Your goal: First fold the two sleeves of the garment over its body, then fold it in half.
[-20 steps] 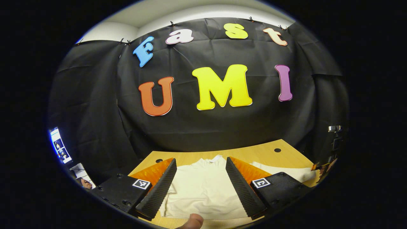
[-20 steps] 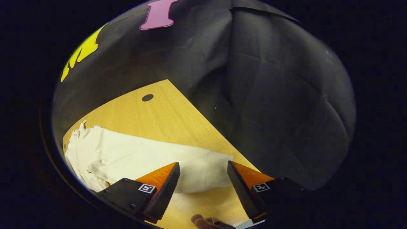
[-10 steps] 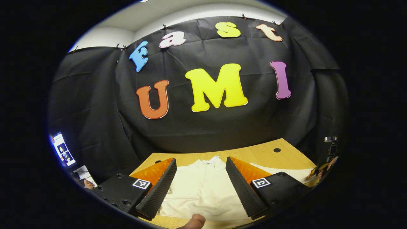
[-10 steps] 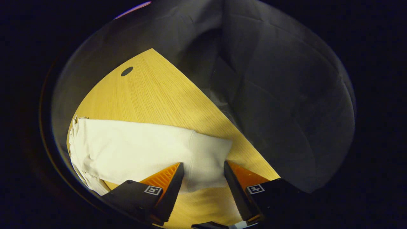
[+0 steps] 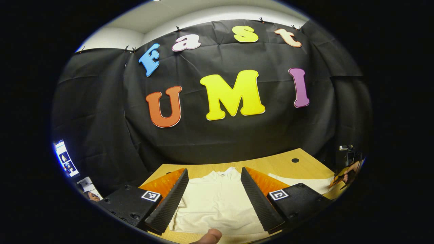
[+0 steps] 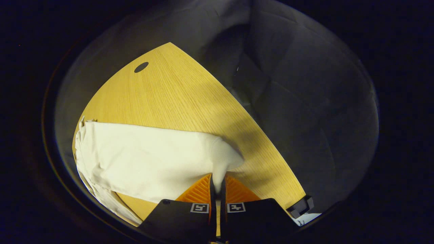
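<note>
Since half a second ago the right claw (image 6: pixel 217 184) has closed, pinching the cream sleeve's cuff (image 6: pixel 222 159). Left claw (image 5: pixel 214 200) hangs wide over the garment (image 5: pixel 217 203), flat on the wooden table (image 6: pixel 176 91); the sleeve stretches toward 9 o'clock, black cloth wall (image 6: pixel 305 101) behind.

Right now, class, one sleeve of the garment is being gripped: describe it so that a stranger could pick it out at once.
Start at the light wooden table before the black cloth wall. Across it lies a cream long-sleeved garment; its sleeve stretches flat toward the table's edge. What sets it apart is its cuff, bunched up and pinched between the closed fingers of the right gripper.
</note>
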Tool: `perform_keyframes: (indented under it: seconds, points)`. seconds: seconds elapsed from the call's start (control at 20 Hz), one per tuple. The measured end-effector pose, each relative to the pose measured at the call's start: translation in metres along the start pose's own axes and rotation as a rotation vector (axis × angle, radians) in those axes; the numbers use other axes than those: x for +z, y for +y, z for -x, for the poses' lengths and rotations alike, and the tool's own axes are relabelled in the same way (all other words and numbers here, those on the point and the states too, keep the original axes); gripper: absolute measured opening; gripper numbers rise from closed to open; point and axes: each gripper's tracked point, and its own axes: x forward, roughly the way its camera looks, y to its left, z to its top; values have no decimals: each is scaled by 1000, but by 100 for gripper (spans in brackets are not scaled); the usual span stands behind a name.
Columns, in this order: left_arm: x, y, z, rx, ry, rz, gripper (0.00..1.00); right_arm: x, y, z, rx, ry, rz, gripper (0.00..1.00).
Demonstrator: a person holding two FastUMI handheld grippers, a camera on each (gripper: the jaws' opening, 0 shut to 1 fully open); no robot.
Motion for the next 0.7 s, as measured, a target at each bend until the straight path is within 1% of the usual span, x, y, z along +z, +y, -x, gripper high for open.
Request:
perform_keyframes:
  seconds: [0.05,0.2,0.35,0.4,0.6,0.7]
  points:
    - [-3,4,0,-6,6,2,100,-2,-2,-1,-18,0,-5,4]
    - [-6,21,0,3,3,-22,100,4,2,19,-37,-41,9,4]
    - [-6,27,3,-36,-18,3,100,12,19,52,-24,-71,11,4]
    - [-5,31,3,-54,-23,19,100,17,33,69,-3,-90,21,4]
    - [-9,45,3,-75,-24,40,100,30,77,110,53,-164,107,4]
    - [-12,53,3,-88,-22,57,100,30,111,132,99,-185,140,4]
